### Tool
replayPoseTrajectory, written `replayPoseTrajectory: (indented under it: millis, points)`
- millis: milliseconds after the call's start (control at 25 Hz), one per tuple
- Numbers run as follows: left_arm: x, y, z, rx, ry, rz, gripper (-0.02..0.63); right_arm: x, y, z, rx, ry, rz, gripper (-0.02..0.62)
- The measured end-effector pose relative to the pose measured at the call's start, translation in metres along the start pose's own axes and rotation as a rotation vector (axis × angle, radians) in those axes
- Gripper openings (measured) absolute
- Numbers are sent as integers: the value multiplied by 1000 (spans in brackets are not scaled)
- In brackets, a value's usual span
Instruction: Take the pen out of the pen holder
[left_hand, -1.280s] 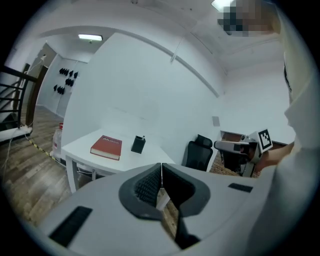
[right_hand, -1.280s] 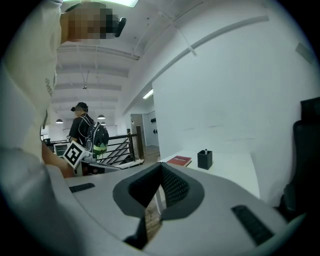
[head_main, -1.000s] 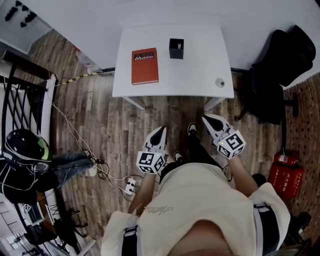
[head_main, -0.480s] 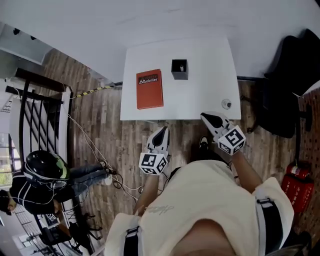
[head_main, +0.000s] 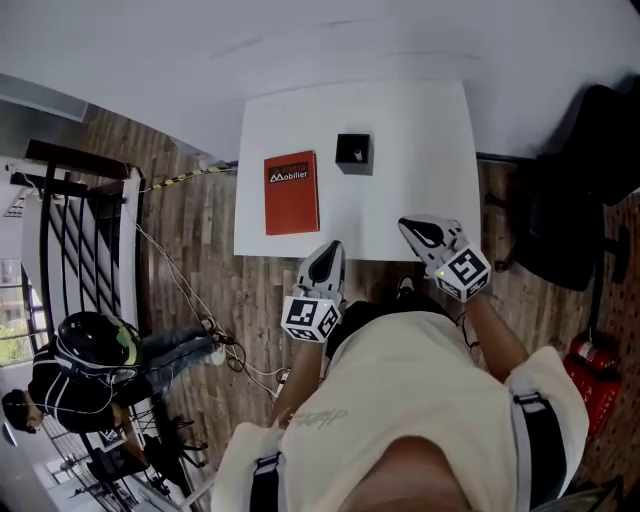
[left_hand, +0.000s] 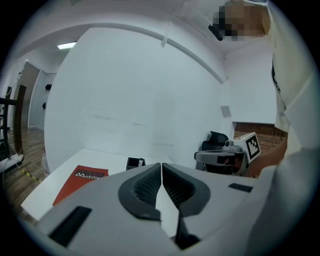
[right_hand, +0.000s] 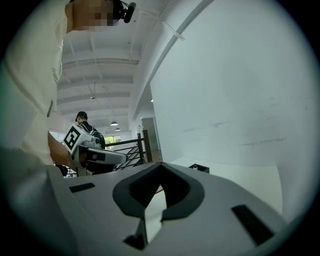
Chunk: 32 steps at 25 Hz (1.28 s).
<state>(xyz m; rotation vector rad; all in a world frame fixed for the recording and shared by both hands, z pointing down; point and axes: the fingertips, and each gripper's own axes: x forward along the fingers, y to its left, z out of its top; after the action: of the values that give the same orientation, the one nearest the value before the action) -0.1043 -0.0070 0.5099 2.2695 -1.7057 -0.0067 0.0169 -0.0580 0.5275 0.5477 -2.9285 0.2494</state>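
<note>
Seen from above, a person in a cream top stands at the near edge of a white bench, a gripper in each hand. The left gripper hovers just at the bench's near edge, pointing toward it. Its fingers are clenched tip to tip with nothing between them. The right gripper reaches over the near right part of the bench. Its fingers are also clenched at the tips and hold nothing.

The black square pen holder stands upright near the middle of the bench, well apart from both grippers. The pen shows only as a small pale tip inside it. A red book lies flat just to the left of the holder, not touching it.

A black office chair stands on the wooden floor to the right of the bench. At lower left, a person in a dark helmet sits beside a black railing.
</note>
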Motion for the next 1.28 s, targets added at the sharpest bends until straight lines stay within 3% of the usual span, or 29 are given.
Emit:
replayPoseTrajectory:
  millis: [360,800,1040,1280]
  points:
    - [39,45,-4,8,42,-66,20,41,-22,-3,47,31,-61,8]
    - [108,90,9,54,84,-281,20,64,-53,10,67,47,-284,8]
    - [136,91,8,49,105,-370,20,51,-58,11,78,51,-414,8]
    - [149,76,5,77,141,-414,21,42,-69,8,93,40,-447,8]
